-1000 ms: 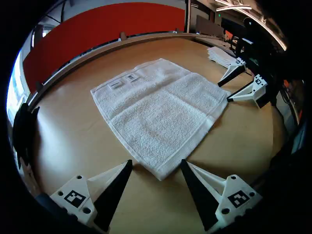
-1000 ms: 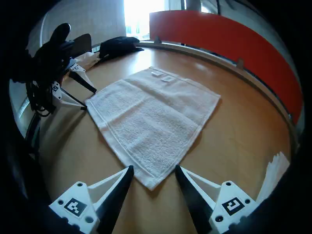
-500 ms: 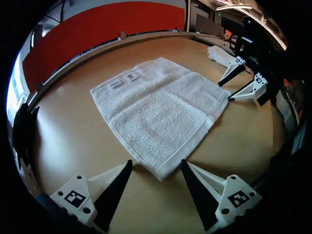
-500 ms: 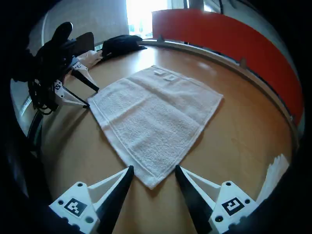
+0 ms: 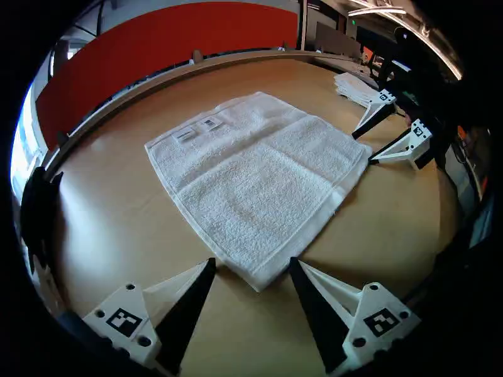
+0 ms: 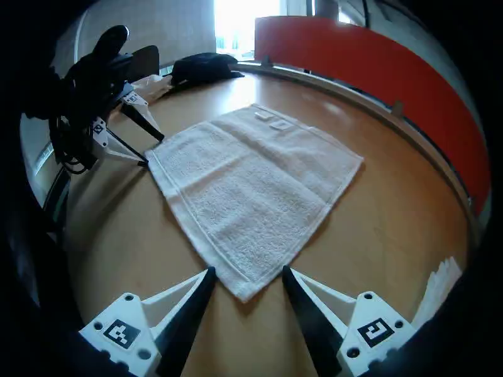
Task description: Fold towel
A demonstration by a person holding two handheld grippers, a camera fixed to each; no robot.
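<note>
towel (image 5: 258, 182) is lying flat on the surface (image 5: 107, 207), spread out square, with two small labels (image 5: 198, 129) sitting near its far edge. i'm reading this as the pre-grasp for a fold: nothing is lifted yet.

left hand-held gripper (image 5: 251, 262) is standing wide open and holding nothing, its fingers straddling the near corner of the towel. right hand-held gripper (image 6: 248, 271) is doing the same at its own corner, also wide open and empty. in the left gripper view, the right hand-held gripper (image 5: 363, 149) is sitting at the towel's right corner, tips just beside the hem. in the right gripper view, the left hand-held gripper (image 6: 154, 151) is sitting at the left corner. i can't tell whether the tips are touching the cloth.

next move, as i'm judging it: both are closing on their corners, pinching the full thickness, then lifting together and carrying the edge over to the far side with the labels. the risks are the hem slipping out of the fingers or one side lagging and skewing the fold.

around the towel, a stack of folded white cloths (image 5: 353, 88) is lying far right, past the right hand-held gripper. a dark bag (image 6: 204, 66) is resting at the far edge of the surface. a red panel (image 5: 163, 44) is running behind the rim. all of these are lying well apart from the towel, so i'm seeing nothing blocking the fold path.
</note>
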